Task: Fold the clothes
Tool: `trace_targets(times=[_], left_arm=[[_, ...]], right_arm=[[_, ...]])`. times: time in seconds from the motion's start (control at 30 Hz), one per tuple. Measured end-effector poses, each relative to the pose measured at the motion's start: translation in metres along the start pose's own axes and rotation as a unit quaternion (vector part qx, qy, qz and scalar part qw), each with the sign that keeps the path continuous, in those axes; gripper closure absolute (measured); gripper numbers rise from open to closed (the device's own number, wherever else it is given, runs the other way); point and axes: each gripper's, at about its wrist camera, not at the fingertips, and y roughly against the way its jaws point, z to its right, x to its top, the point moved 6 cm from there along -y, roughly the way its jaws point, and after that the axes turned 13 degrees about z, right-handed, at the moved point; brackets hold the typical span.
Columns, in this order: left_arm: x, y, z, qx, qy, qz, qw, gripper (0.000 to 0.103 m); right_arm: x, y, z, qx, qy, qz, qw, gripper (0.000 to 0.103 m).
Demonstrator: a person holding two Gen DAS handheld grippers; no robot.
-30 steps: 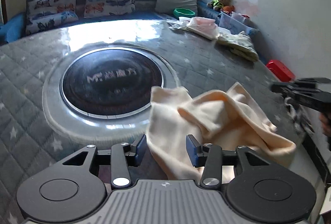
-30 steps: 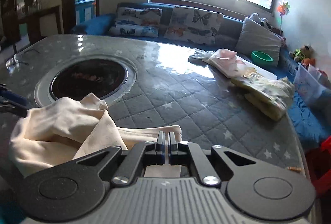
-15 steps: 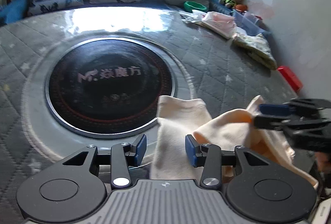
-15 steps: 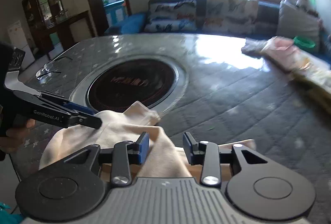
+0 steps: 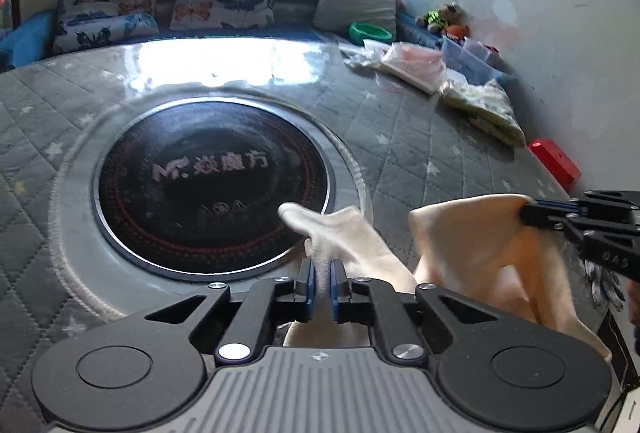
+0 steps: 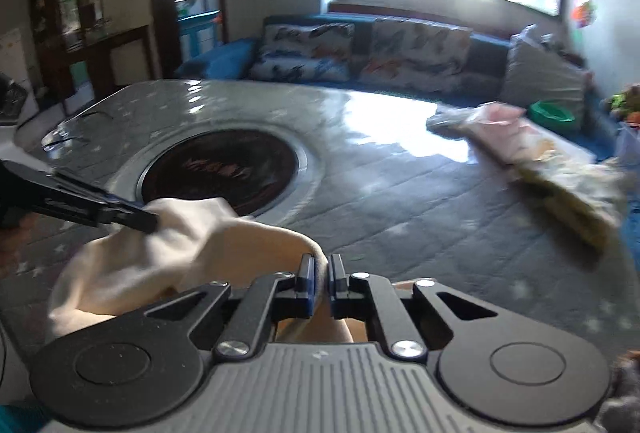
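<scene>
Where both stood open before, left gripper (image 5: 322, 280) and right gripper (image 6: 319, 279) now pinch cream garment (image 5: 472, 245)

Clothes pile (image 5: 448, 81) blocks far right (tbl (image 5: 400, 137) centre open).

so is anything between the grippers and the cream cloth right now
No. The left gripper and the right gripper are both already shut on the cream cloth, with nothing visible between their pads and the fabric.
</scene>
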Motion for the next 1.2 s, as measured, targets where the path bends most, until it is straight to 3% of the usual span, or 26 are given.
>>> trace_targets(times=[0.23, 0.37, 0.53, 0.67, 0.77, 0.93, 1.03, 1.13, 1.17, 1.2], left_arm=[[0.004, 0.041, -0.012, 0.032, -0.01, 0.036, 0.9988, 0.095], [-0.001, 0.065, -0.031, 0.055, 0.003, 0.043, 0.9976, 0.095], [-0.01, 0.082, -0.062, 0.09, 0.032, 0.034, 0.9949, 0.095], [-0.015, 0.093, -0.078, 0.107, 0.04, 0.039, 0.9927, 0.095], [-0.015, 0.096, -0.08, 0.098, 0.047, 0.038, 0.9934, 0.094], [-0.012, 0.083, -0.074, 0.093, 0.045, 0.04, 0.9938, 0.064], [-0.014, 0.065, -0.071, 0.088, 0.045, 0.027, 0.9947, 0.06], [-0.019, 0.051, -0.07, 0.083, 0.05, 0.016, 0.9952, 0.063], [-0.02, 0.049, -0.069, 0.082, 0.05, 0.016, 0.9952, 0.068], [-0.021, 0.047, -0.068, 0.081, 0.05, 0.017, 0.9952, 0.083]], right_arm=[[-0.009, 0.045, 0.041, -0.144, 0.019, 0.01, 0.989, 0.097], [-0.023, 0.062, 0.058, -0.186, 0.023, -0.006, 0.982, 0.097], [-0.043, 0.058, 0.064, -0.182, 0.019, -0.052, 0.982, 0.094], [-0.038, 0.055, 0.058, -0.171, 0.015, -0.043, 0.984, 0.08], [-0.024, 0.047, 0.048, -0.154, 0.022, -0.027, 0.987, 0.07], [-0.006, 0.031, 0.031, -0.123, 0.041, -0.017, 0.991, 0.068], [0.002, 0.018, 0.015, -0.088, 0.05, -0.017, 0.995, 0.065], [0.003, 0.004, 0.0, -0.059, 0.065, -0.024, 0.996, 0.061], [0.002, -0.001, -0.005, -0.05, 0.069, -0.027, 0.996, 0.06], [0.002, -0.005, -0.009, -0.041, 0.069, -0.03, 0.996, 0.059]])
